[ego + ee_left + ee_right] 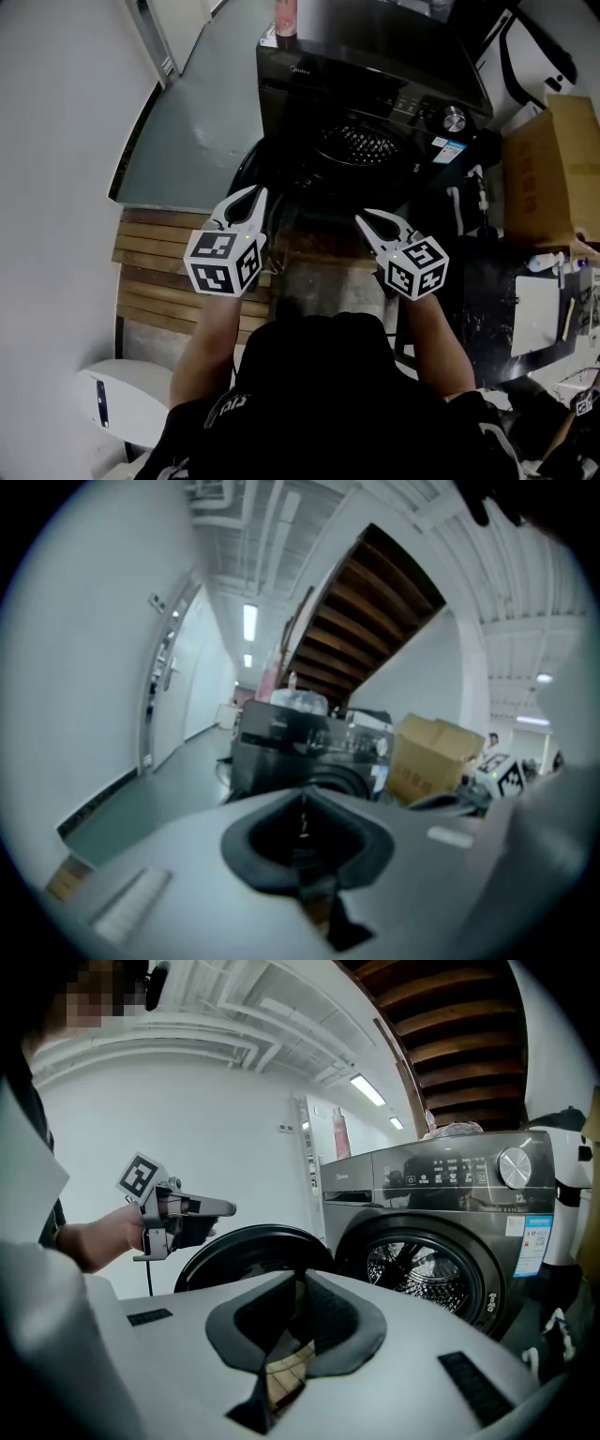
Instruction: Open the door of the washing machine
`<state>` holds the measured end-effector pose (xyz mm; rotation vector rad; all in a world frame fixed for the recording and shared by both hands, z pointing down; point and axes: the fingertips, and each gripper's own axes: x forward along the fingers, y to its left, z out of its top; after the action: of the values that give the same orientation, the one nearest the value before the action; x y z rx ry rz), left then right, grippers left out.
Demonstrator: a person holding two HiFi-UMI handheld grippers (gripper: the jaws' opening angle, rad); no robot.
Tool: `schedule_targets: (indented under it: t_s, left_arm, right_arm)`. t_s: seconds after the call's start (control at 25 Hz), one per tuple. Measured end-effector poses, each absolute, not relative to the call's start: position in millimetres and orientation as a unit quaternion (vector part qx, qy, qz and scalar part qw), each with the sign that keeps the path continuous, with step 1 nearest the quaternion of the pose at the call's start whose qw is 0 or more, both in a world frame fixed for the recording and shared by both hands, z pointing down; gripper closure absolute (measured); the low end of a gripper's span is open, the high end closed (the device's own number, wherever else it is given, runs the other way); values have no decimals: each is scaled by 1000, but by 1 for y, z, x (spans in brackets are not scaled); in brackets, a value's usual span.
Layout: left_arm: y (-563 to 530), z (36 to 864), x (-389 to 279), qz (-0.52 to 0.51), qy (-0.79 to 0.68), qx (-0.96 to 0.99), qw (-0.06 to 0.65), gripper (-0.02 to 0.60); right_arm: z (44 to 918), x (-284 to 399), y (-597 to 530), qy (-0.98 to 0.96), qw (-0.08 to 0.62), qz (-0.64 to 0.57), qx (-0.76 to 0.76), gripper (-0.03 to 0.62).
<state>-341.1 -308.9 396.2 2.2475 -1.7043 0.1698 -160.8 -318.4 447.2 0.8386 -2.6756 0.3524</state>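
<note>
Gaping door [246, 1251] in right gripper view

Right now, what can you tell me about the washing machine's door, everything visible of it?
The door is round, dark and glossy, apparently plastic. It stands swung wide open to the left of the washing machine, beside the drum opening, which lies exposed. In the right gripper view its lower part is hidden behind that gripper's own body. Nothing touches it: the left gripper and the right gripper are shut, empty and clear of it.
</note>
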Motion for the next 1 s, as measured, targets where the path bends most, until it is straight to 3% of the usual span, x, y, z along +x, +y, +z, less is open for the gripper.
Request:
schedule_targets:
  t_s: [0.32, 0.44, 1.0]
  left_arm:
    - [-328, 412, -301, 61, -556, 812, 167, 560]
    - [-338, 413, -290, 65, -552, 813, 173, 560]
    - [-399, 384, -243, 51, -555, 820, 130, 563]
  right_arm:
    - [449, -145, -322, -930, 160, 125, 305, 569]
    - [432, -122, -334, -925, 129, 107, 341, 602]
    - [392, -12, -394, -885, 21, 130, 446, 603]
